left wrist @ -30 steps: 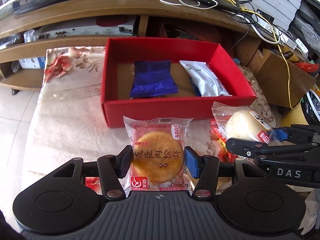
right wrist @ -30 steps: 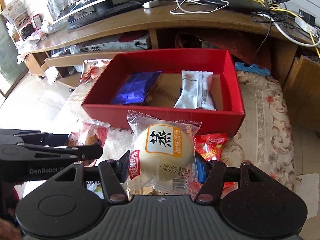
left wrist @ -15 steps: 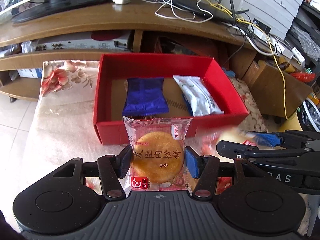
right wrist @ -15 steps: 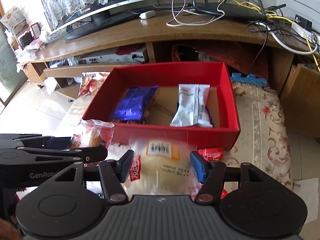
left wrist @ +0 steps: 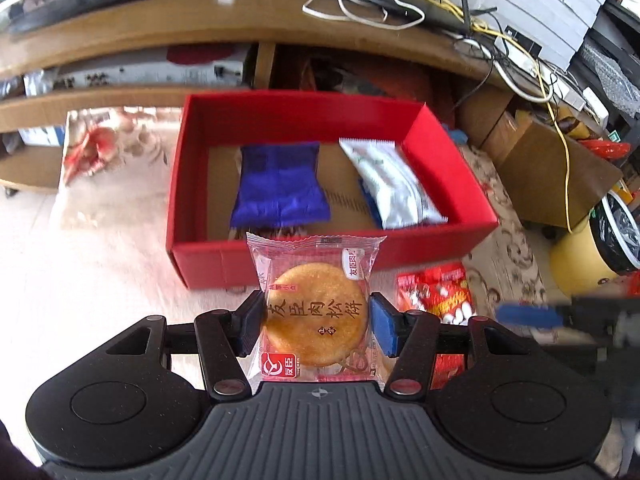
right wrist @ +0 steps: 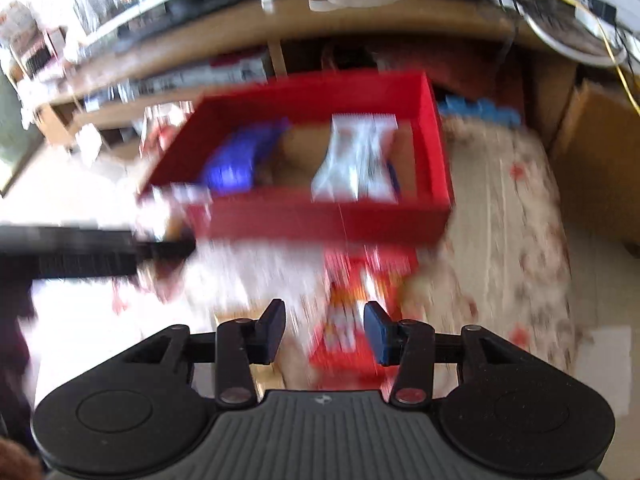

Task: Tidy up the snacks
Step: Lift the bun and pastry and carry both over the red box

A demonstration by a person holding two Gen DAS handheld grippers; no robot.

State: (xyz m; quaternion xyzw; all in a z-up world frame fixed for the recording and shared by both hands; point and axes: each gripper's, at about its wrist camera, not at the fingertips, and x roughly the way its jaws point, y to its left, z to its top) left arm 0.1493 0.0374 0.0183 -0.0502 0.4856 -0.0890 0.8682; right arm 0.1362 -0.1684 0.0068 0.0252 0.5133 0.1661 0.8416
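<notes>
Item: left tongs (left wrist: 318,324), partly closed, pads pressed on both sides of a round golden cake packet (left wrist: 316,300), carried upright in the air just short of the box's near wall. Clear wrapper with pink print, dark characters across the cake, red logo at the lower corner; flat and firm-looking. Item: right tongs (right wrist: 325,331), view badly blurred; jaws have just been closing, a gap remains, nothing gripped between them. Item: red snack bag (left wrist: 436,292), at 2 o'clock of the left tongs, loose on the floral cloth (left wrist: 100,280), lying under the right tongs. Item: red box (left wrist: 208,256), at 12 o'clock, containing a blue packet (left wrist: 280,188) and a white packet (left wrist: 396,188) side by side. Status, by estimate: two stowed, one in transit, at least one to collect.
</notes>
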